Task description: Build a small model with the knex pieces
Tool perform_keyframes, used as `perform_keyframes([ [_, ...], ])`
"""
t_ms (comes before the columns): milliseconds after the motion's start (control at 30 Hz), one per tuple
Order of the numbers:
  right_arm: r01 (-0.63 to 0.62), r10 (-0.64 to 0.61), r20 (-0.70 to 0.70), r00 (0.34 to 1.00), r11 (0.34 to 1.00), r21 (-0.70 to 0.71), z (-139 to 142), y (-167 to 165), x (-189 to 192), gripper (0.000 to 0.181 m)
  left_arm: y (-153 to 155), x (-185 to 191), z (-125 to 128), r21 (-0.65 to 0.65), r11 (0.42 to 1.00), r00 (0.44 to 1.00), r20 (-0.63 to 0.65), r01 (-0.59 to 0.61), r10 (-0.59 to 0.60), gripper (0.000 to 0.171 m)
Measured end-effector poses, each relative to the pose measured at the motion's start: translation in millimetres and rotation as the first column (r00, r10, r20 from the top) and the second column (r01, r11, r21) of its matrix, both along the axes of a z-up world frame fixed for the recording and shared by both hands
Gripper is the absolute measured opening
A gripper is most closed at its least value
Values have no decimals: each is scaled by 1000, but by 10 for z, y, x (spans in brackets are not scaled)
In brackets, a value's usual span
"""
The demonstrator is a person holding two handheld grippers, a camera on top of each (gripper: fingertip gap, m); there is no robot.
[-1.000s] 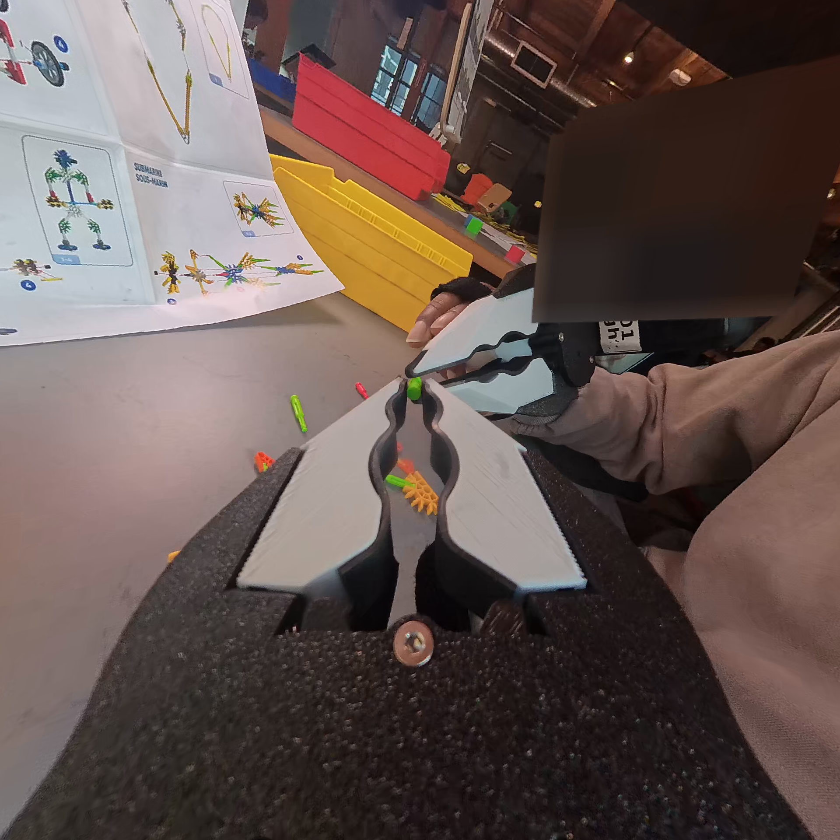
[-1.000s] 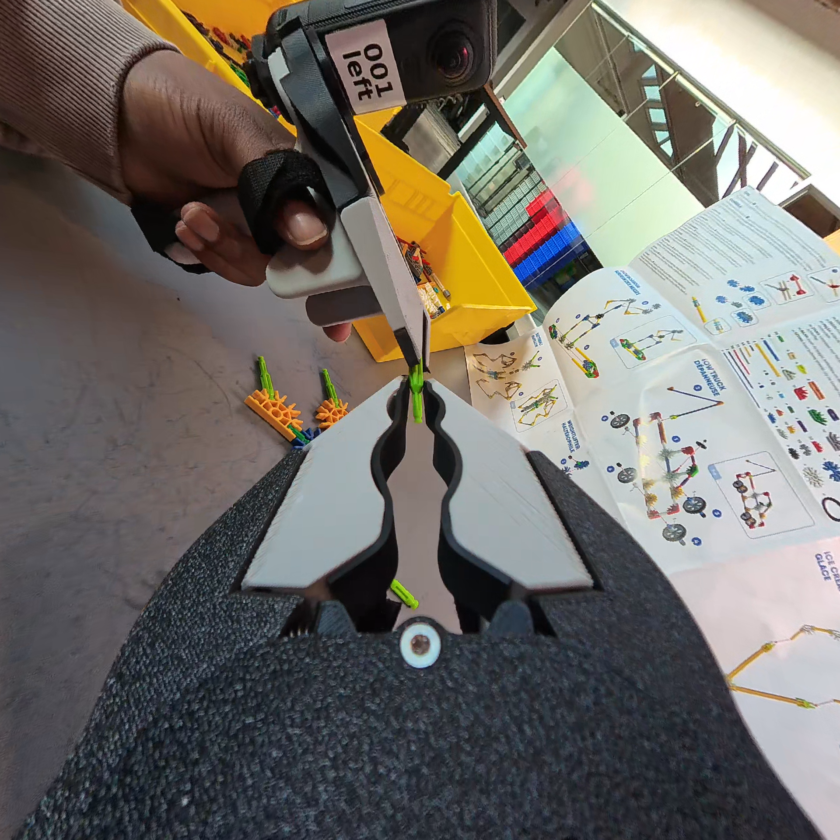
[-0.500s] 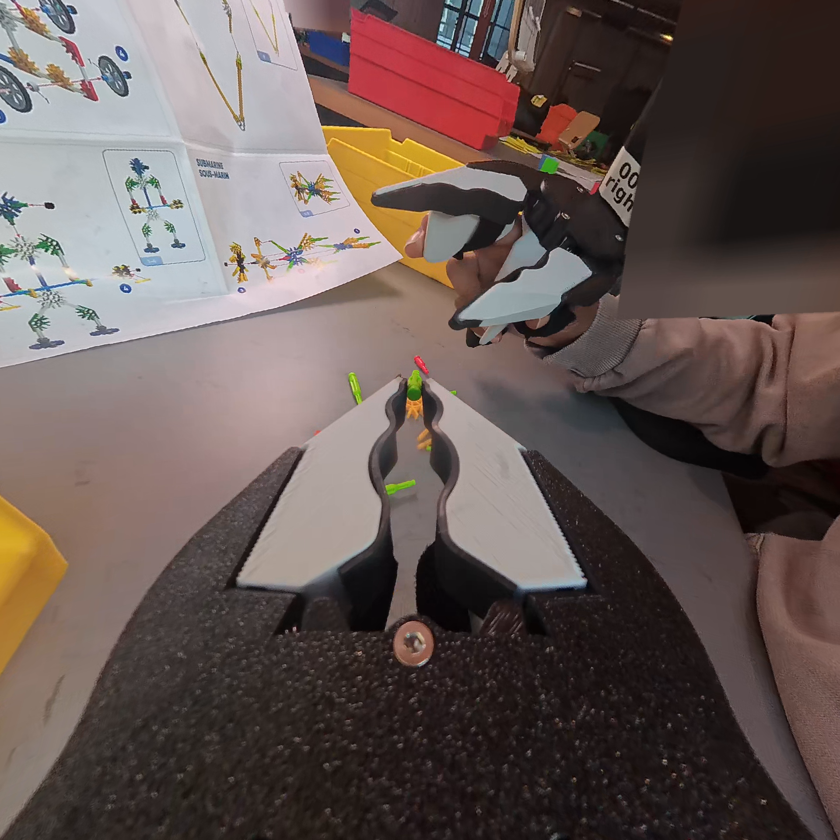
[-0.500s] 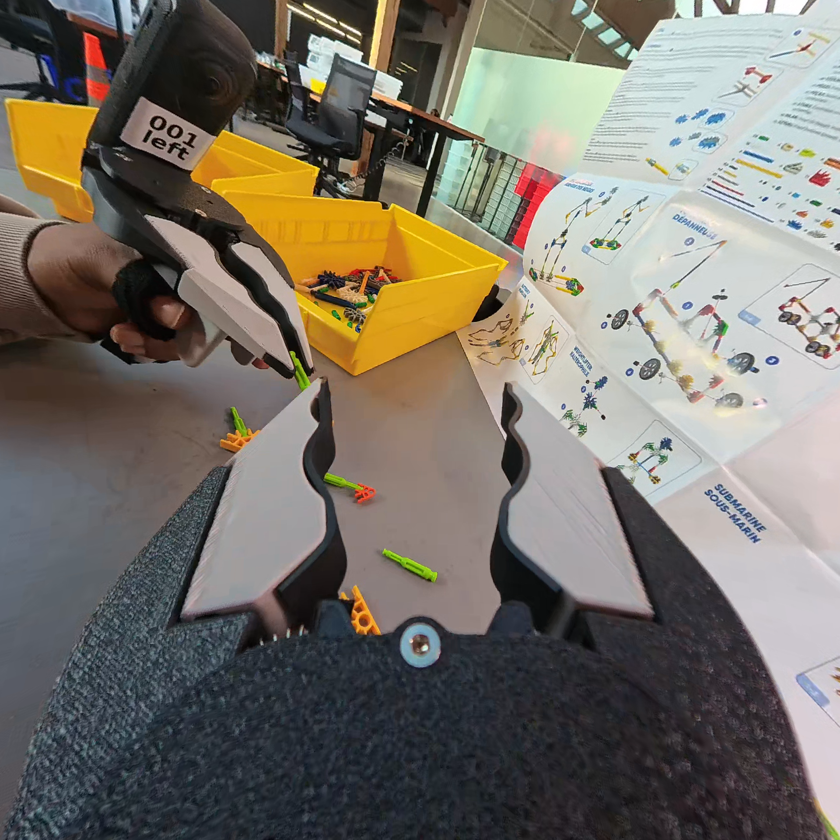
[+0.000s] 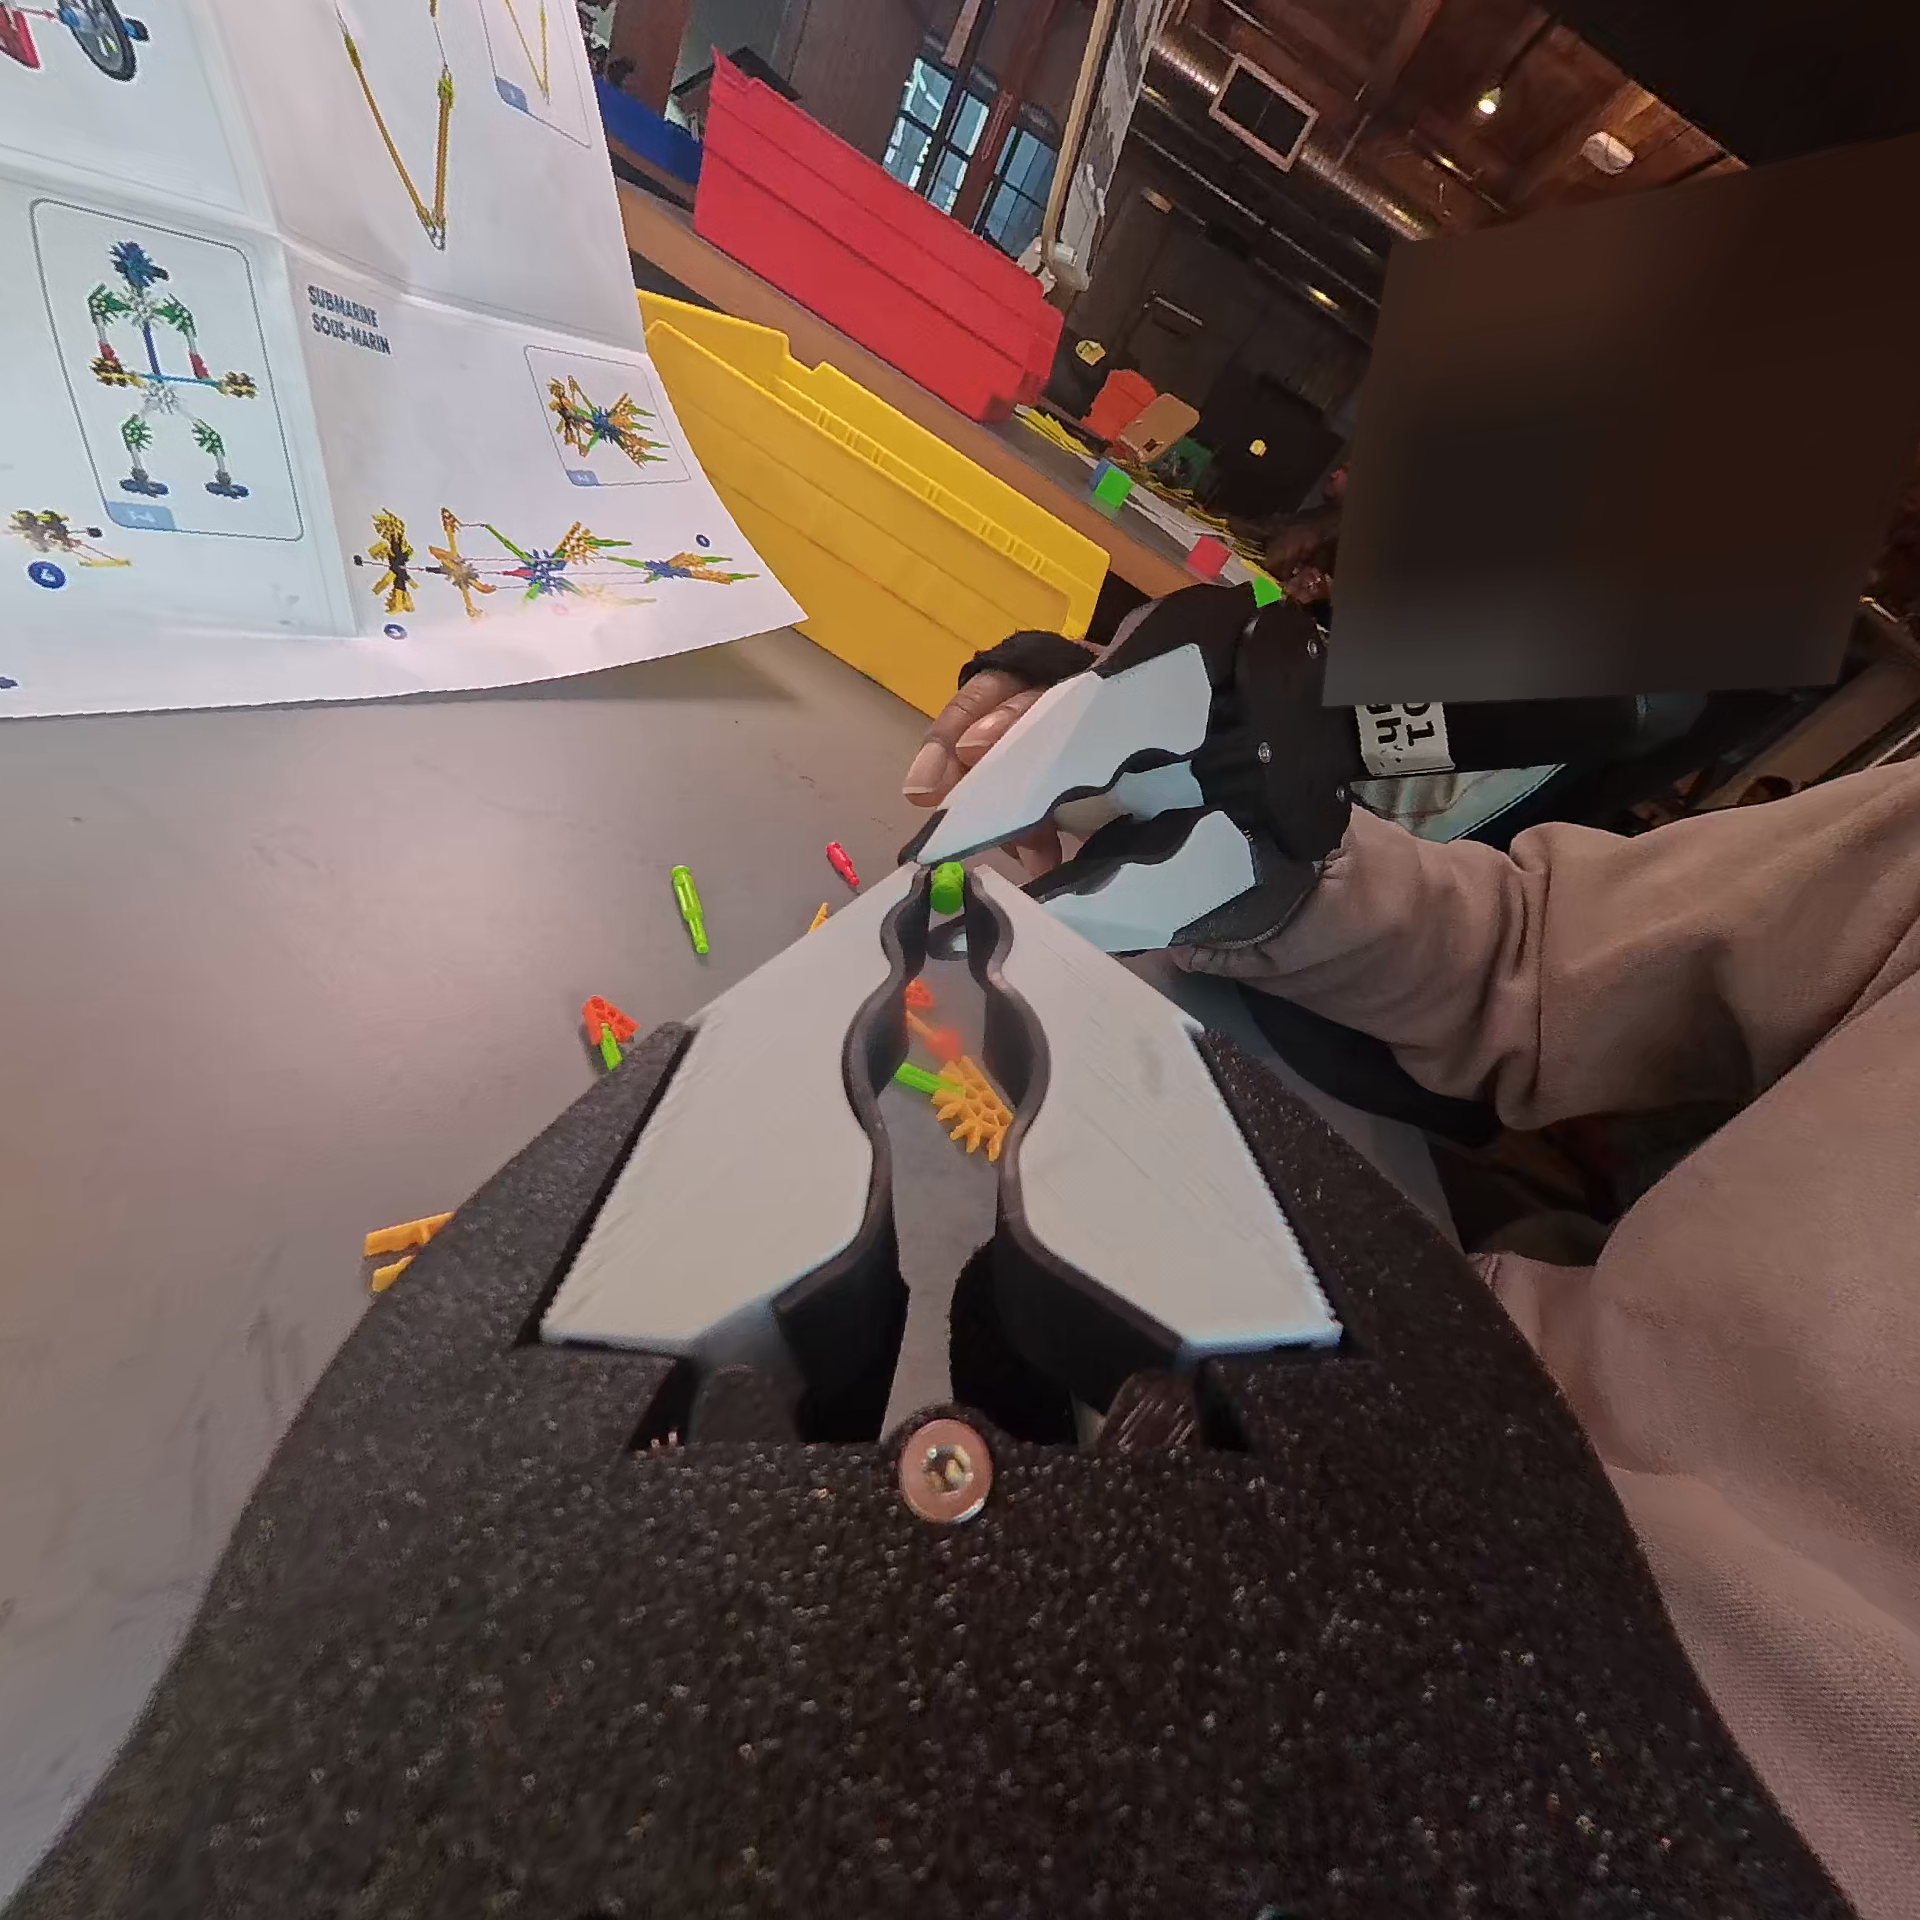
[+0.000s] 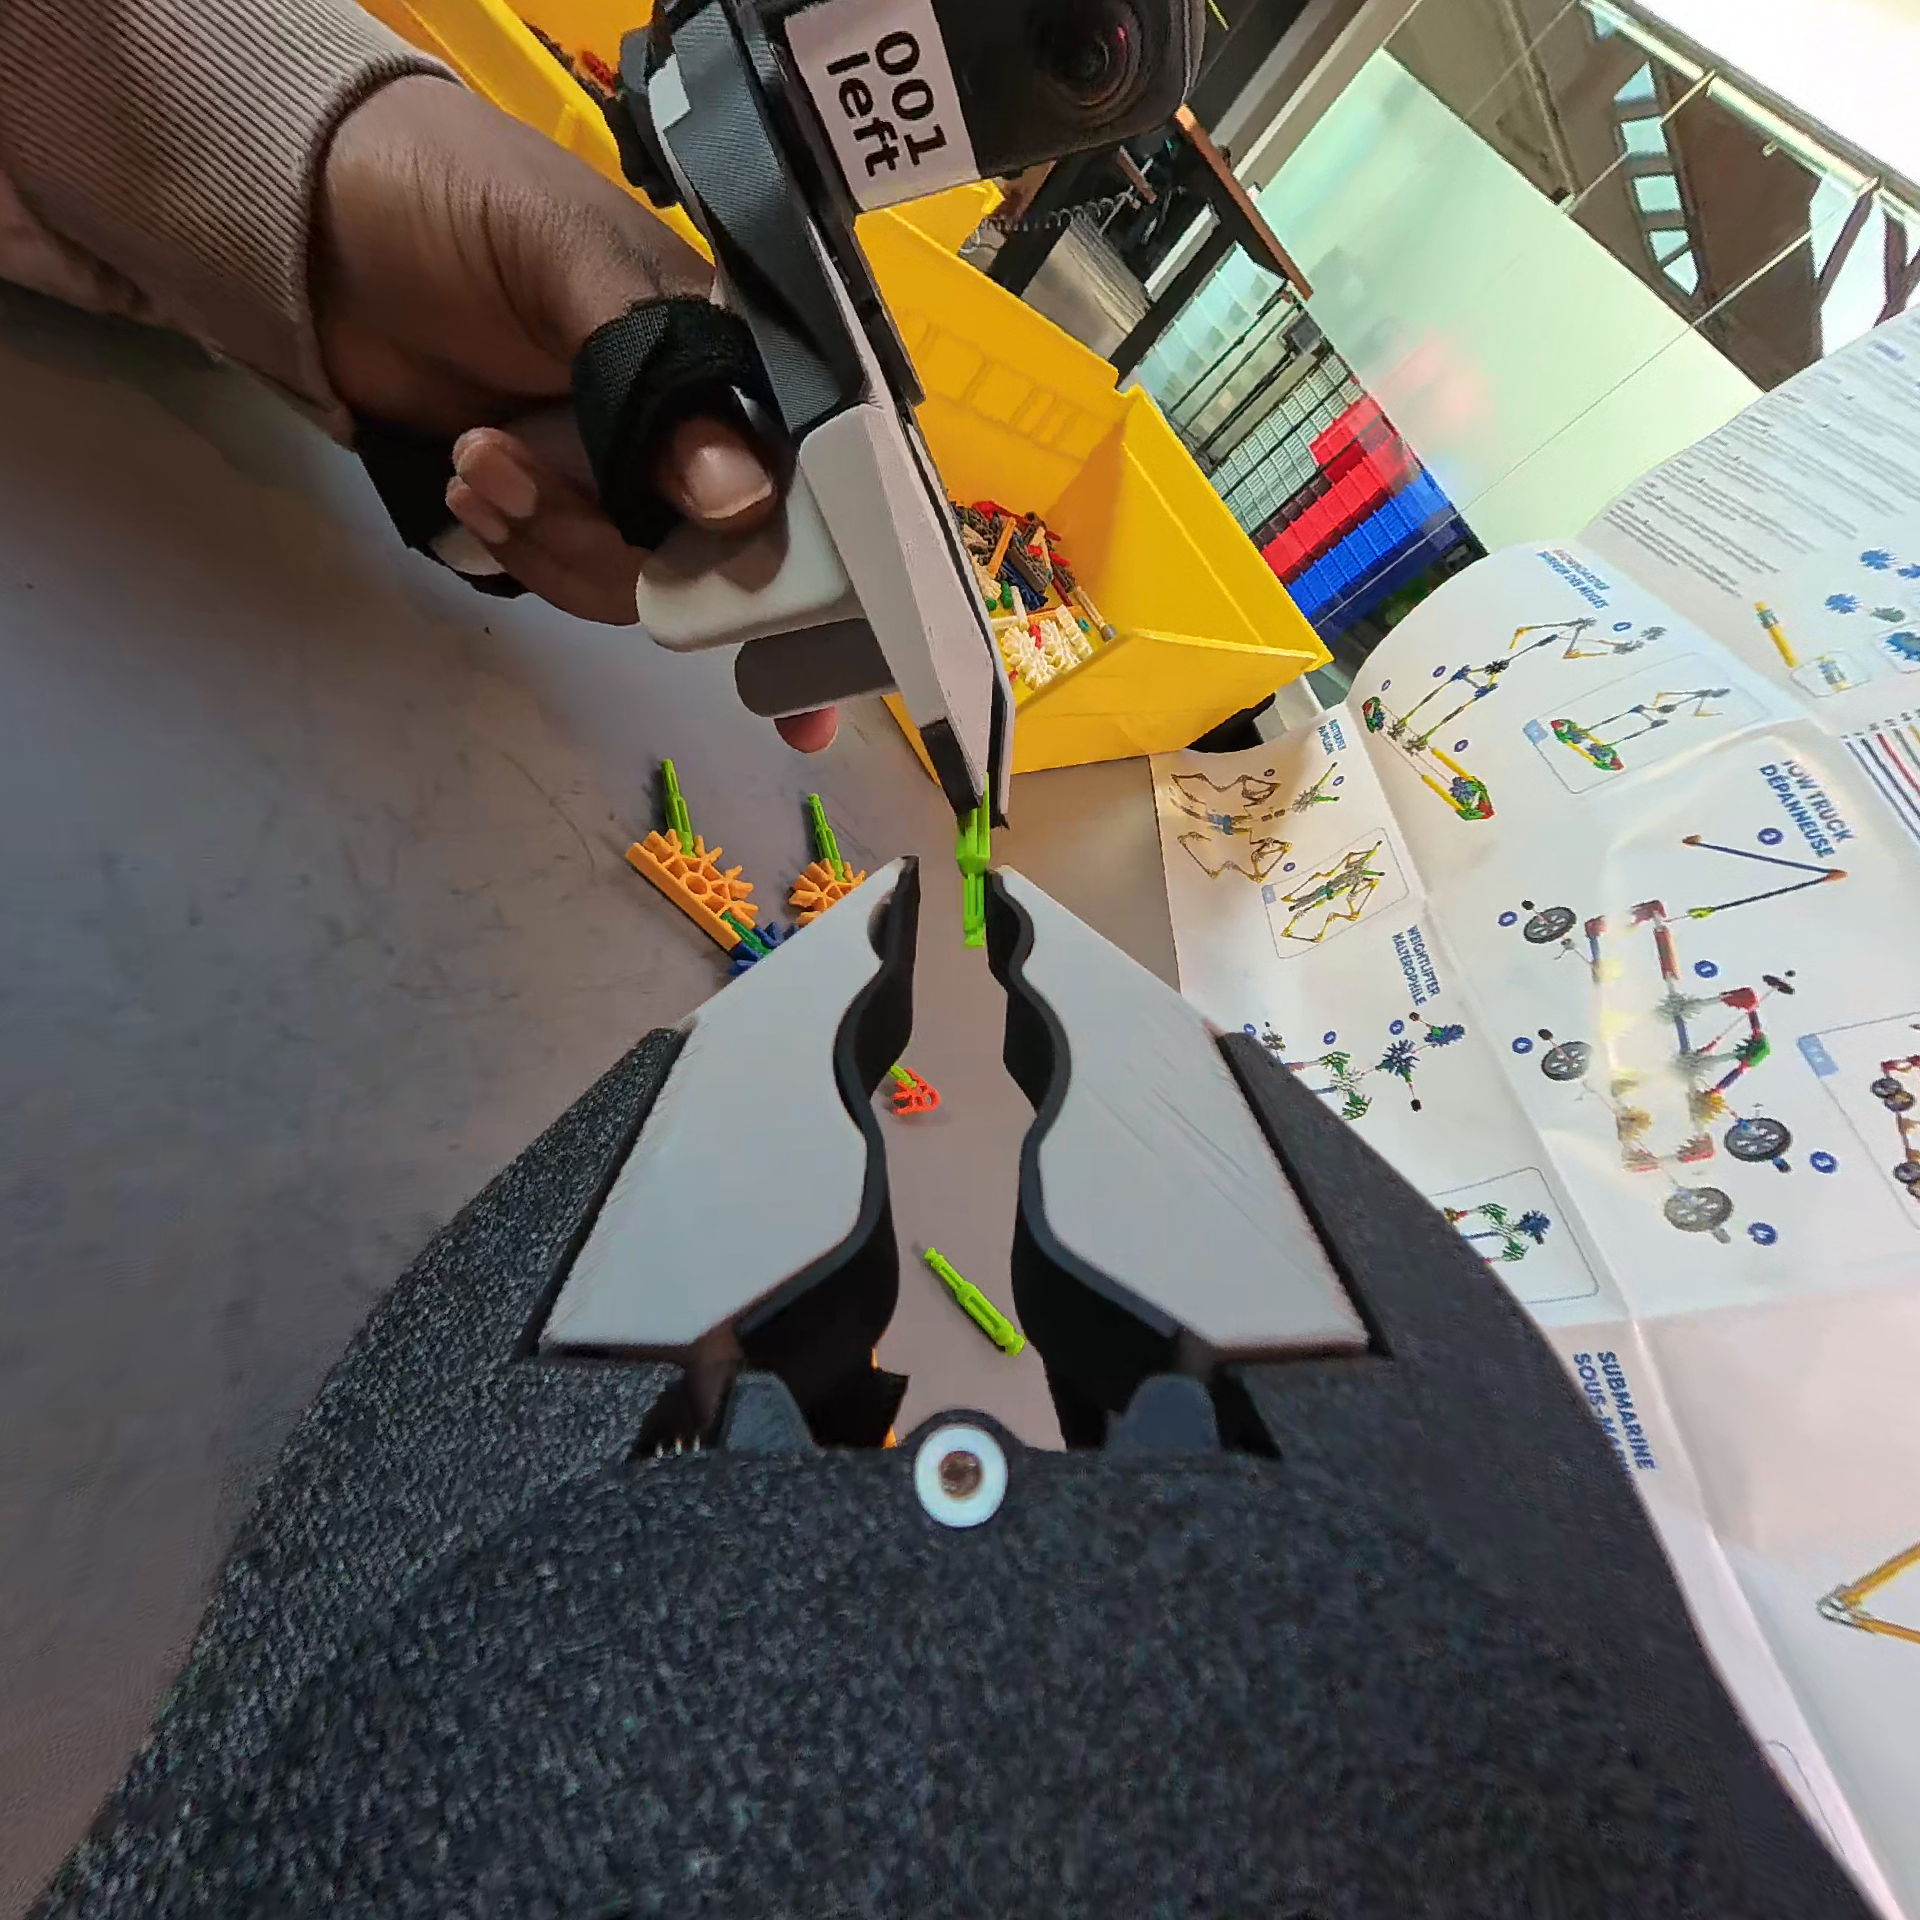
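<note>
The left claw point(image 5: 948, 891) is pressed together, pinching a green rod point(image 6: 972, 871) above the grey table point(image 5: 312, 935). The right claw point(image 6: 954, 883) stands slightly spread around the rod's free end, one tip just beside it; whether it touches I cannot tell. Near the rod lie orange connectors point(image 6: 707, 878), another green rod point(image 6: 972, 1301), a yellow bin point(image 6: 1164, 582) and an instruction sheet point(image 6: 1610, 935).

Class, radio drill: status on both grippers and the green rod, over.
Left gripper shut on green rod. Right gripper part open, tips flanking the rod's lower end. Loose pieces on grey table beneath; nothing between the grippers.
</note>
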State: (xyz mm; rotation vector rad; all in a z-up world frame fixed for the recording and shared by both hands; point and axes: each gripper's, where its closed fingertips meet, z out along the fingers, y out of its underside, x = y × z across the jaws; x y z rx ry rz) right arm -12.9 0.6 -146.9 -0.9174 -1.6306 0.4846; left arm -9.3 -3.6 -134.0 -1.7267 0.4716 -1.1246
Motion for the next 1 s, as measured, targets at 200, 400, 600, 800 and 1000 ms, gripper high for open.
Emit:
perform_keyframes([
  [200,4,-5,-20,1000,1000,-18,41,12,9,2,-9,9,18,-4,1000,1000,21,10,-10,6],
  [400,5,-6,-21,1000,1000,-30,34,16,4,2,-1,2,9,-18,1000,999,38,14,-14,6],
  [600,2,-2,-23,1000,1000,-23,40,16,13,3,1,-3,8,-25,1000,999,51,17,-15,6],
  [800,7,-7,-18,1000,999,-46,37,38,14,1,32,-49,-5,-21,1000,1000,24,-17,18,7],
  [1000,25,-28,-36,999,997,-74,81,111,50,1,75,-107,-43,-22,998,999,7,-50,51,8],
])
